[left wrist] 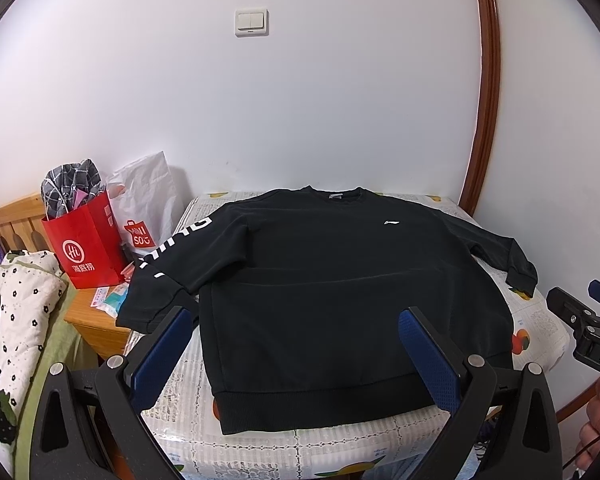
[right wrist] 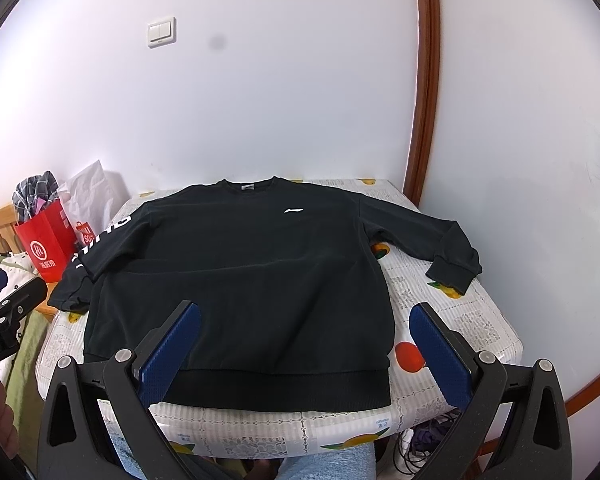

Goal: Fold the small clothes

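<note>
**A:** Where's the garment from where you sit?

**B:** The black sweatshirt (right wrist: 236, 280) lies flat and face up on the table (right wrist: 460, 320), collar at the far edge by the wall, ribbed hem at the near edge. Its long axis runs straight away from me, collar to hem. Both sleeves are spread outward from the body; the one with white lettering hangs off the table's edge toward the red shopping bag (left wrist: 86, 248), the plain one lies on the patterned cloth on the other side.

**A:** And your grippers?

**B:** I have the left gripper (left wrist: 296, 356) spread wide, holding nothing, hovering just short of the hem; its fingers straddle the hem's lettered-sleeve half. The right gripper (right wrist: 304, 356) is equally wide and empty, one finger over the hem, the other over bare table beside the sweatshirt's plain-sleeve side.

**A:** Which one goes first?

**B:** My judgement: nothing is folded yet, so a sleeve comes in first. The plain cuff (right wrist: 456, 272) lies ahead and outward of my right gripper, so that arm is nearer to it. The lettered sleeve (left wrist: 160, 276) belongs to my left. Each would be carried sideways across the sweatshirt's long axis
</note>
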The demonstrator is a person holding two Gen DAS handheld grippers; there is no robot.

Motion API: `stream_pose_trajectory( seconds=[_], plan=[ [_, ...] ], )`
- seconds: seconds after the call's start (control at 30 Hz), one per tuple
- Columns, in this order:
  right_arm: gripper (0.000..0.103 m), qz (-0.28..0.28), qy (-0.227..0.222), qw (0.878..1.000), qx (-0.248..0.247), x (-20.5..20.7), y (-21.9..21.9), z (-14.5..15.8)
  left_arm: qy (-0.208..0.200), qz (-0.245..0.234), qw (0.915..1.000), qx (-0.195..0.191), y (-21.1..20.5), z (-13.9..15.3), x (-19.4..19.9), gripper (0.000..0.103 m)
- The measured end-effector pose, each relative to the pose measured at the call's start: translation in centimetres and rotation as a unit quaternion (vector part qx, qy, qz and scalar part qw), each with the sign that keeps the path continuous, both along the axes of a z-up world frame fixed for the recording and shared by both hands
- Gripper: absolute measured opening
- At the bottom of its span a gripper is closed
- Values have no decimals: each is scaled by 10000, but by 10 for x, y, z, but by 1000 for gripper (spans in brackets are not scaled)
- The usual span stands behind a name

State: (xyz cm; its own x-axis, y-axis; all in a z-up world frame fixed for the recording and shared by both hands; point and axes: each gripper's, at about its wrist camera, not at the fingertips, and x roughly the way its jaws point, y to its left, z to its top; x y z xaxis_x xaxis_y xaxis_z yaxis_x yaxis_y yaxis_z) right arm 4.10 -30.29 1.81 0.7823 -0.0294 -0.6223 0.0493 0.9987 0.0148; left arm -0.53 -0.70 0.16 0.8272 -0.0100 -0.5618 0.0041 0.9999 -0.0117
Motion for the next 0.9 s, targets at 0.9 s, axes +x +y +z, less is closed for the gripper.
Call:
stream_pose_trajectory(
  seconds=[0.9],
  plan=[
    [103, 75, -34, 9999, -62, -5, 6, 2, -60, 14, 10000, -2, 2, 6, 2, 103]
  ],
)
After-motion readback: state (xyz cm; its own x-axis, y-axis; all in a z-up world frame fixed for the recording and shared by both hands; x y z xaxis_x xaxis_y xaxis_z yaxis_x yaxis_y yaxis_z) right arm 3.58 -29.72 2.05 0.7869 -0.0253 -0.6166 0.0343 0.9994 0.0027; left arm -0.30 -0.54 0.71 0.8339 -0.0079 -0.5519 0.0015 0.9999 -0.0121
